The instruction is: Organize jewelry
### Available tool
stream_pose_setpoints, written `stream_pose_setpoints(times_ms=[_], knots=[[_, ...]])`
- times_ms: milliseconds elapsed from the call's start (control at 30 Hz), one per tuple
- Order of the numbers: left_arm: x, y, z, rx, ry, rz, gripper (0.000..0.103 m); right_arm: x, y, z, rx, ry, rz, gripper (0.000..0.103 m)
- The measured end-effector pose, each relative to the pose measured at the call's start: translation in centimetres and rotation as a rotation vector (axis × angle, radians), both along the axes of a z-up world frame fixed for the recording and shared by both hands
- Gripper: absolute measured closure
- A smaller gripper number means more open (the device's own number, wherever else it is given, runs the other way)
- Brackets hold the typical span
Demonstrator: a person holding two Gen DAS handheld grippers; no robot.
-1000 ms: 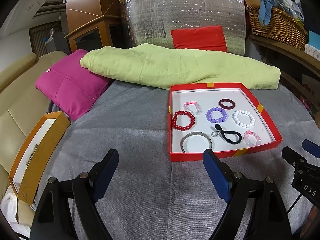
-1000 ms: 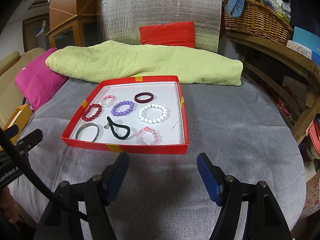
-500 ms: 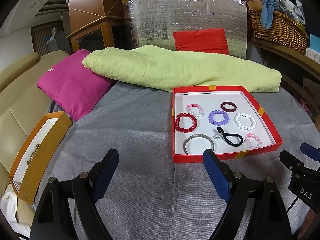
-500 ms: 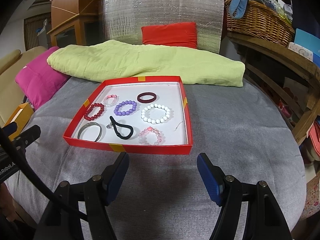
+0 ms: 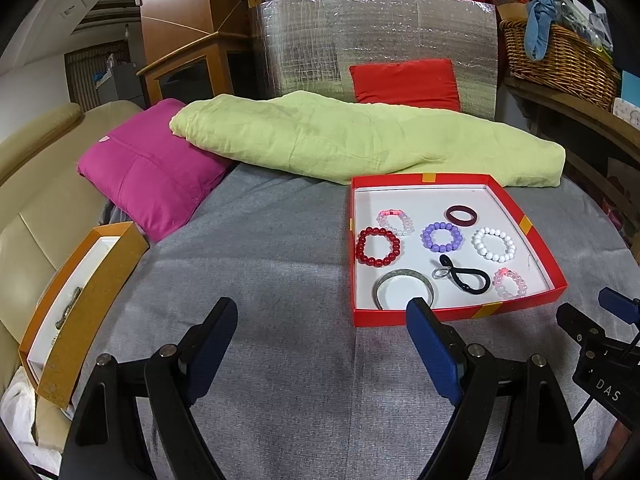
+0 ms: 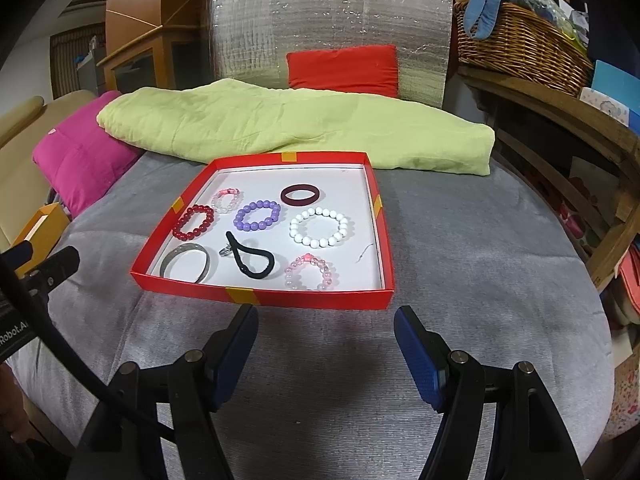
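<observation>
Both grippers hang empty above the grey tabletop (image 6: 460,240), fingers spread wide: the left gripper (image 5: 318,344) at the lower centre of its view, the right gripper (image 6: 325,346) at the lower centre of its own. The jewelry lies in a shallow red tray (image 6: 320,298) with a white floor, at centre right of the left view and centre of the right view. In it sit a red bead bracelet (image 6: 193,222), a purple bead bracelet (image 6: 257,215), a white bead bracelet (image 6: 319,227), two pale pink bead bracelets (image 6: 308,272), a dark maroon band (image 6: 300,195), a grey bangle (image 6: 186,267) and a black hair tie (image 6: 252,262) with a small ring attached. All look light. The beaded ones are probably strung on elastic, so they would sag and roll; pinching across one side of the loop seems safest. The bangle looks stiff and smooth, likely slippery, best taken across its rim. An orange box (image 5: 86,304) waits at the left edge of the left view.
</observation>
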State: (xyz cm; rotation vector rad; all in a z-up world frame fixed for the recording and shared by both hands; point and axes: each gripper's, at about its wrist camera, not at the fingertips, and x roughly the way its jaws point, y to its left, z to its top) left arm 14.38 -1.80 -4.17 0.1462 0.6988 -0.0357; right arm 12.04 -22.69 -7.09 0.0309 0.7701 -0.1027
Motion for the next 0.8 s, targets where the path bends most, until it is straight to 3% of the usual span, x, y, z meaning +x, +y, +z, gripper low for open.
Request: stream_pose_setpoints(times_ms=[800], knots=[[-0.07,0.22,0.13,0.007,-0.012,0.005,0.016,0.25,0.66,-0.19,-0.008,0.003,0.008,0.029]])
